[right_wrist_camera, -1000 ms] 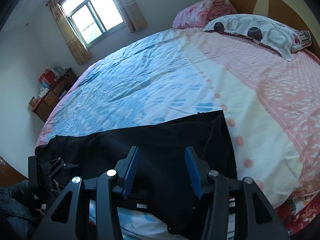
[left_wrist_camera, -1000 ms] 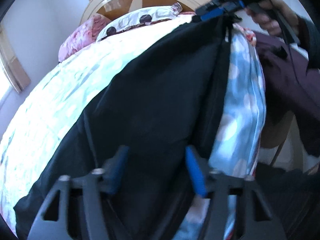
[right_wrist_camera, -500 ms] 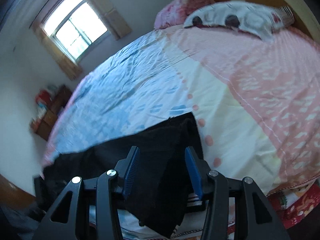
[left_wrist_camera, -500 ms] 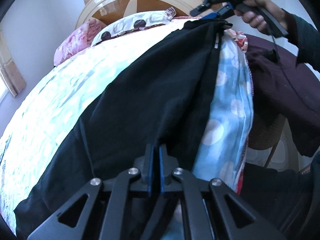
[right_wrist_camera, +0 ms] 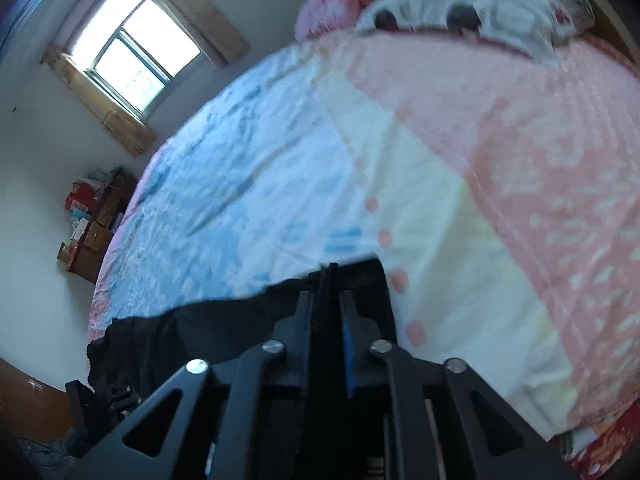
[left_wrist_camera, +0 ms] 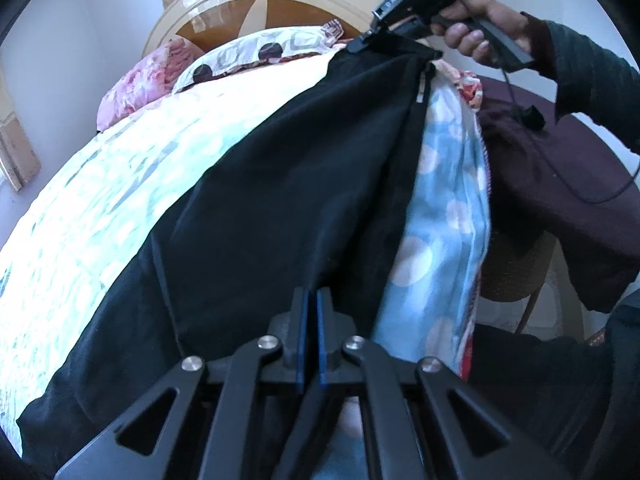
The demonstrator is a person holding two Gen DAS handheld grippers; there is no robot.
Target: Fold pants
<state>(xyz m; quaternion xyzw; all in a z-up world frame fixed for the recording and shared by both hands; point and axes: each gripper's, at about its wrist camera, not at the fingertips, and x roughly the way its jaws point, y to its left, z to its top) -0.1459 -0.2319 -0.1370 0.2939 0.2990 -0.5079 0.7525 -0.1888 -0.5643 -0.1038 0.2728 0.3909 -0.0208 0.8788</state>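
Black pants [left_wrist_camera: 280, 184] lie stretched along the near edge of the bed. My left gripper [left_wrist_camera: 311, 308] is shut on the pants at the near end. In the left wrist view my right gripper [left_wrist_camera: 360, 44], held by a hand, pinches the far end of the pants near the pillow. In the right wrist view my right gripper [right_wrist_camera: 326, 292] is shut on a fold of the black pants [right_wrist_camera: 200, 332], and the cloth trails left toward the left gripper [right_wrist_camera: 104, 396].
The bed sheet [right_wrist_camera: 440, 200] is blue, cream and pink. A patterned pillow [left_wrist_camera: 256, 52] and a pink one [left_wrist_camera: 136, 84] lie by the headboard [left_wrist_camera: 256, 4]. A dark garment [left_wrist_camera: 560, 184] hangs on a chair at right. A window [right_wrist_camera: 132, 52] and a cluttered cabinet [right_wrist_camera: 92, 224] stand at left.
Both grippers closed: the left shut on the near end of the pants first, then the right shut on the far end. The right gripper tilted upward and the pants pulled taut.
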